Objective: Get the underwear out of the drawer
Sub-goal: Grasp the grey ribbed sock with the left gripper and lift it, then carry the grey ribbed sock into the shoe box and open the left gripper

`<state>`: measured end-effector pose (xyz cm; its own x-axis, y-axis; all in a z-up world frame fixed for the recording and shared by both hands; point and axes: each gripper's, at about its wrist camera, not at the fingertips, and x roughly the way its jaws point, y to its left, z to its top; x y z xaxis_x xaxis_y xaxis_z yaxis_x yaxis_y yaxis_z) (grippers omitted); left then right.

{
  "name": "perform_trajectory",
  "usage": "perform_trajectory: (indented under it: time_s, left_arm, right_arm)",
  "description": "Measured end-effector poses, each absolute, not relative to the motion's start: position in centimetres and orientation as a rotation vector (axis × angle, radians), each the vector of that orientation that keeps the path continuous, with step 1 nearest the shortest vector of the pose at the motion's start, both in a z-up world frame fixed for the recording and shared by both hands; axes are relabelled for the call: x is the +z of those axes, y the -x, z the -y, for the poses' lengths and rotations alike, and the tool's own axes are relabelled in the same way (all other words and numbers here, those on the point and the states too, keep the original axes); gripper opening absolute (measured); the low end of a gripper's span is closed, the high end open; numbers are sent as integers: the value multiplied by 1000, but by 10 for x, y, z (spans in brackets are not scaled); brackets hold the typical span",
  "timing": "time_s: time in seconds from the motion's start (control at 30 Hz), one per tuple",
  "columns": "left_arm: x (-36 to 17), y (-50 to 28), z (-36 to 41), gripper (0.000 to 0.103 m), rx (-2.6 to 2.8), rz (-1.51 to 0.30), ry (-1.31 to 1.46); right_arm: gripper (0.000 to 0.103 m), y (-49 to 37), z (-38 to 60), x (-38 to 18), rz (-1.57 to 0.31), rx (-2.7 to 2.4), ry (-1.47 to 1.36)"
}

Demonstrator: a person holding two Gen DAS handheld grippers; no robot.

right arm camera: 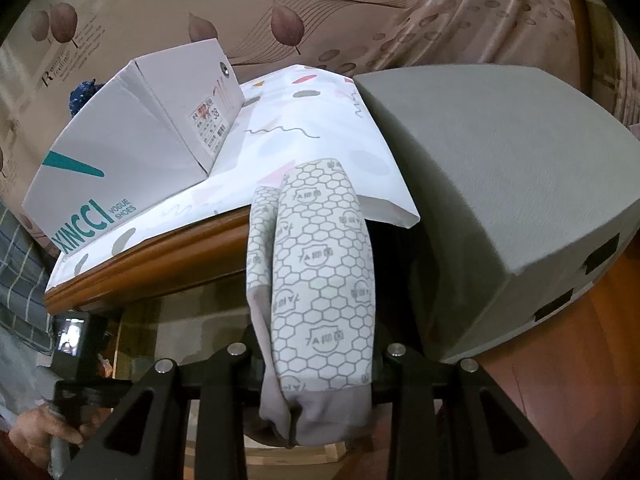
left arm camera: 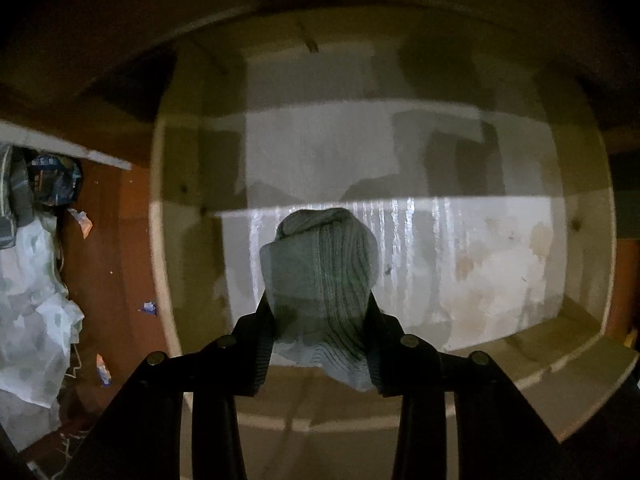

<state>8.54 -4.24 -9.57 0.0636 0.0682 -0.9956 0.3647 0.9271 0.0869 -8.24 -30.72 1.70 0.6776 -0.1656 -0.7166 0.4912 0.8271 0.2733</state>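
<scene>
Underwear (left arm camera: 320,276) (grey roll) in left gripper (left arm camera: 320,320) above drawer (left arm camera: 580,240); right-wrist view only: shoebox (right arm camera: 132,152).

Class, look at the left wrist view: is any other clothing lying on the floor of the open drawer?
No: the drawer shows only its bare pale lining, and the one garment, the grey striped underwear, is held in the left gripper.
</scene>
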Motion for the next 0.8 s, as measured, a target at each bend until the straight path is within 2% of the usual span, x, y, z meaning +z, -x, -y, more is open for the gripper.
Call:
perform_trajectory:
  time_s: [0.43,0.8]
  left_arm:
    - [-12,-41,-3,36,-263,-1328,-324]
    - [111,-19,-16,36,-317,-1101,-279]
  right_arm:
    - [31,81,304,16,-748,-392,-447]
    - [31,78,302,15,-752,-393,-428]
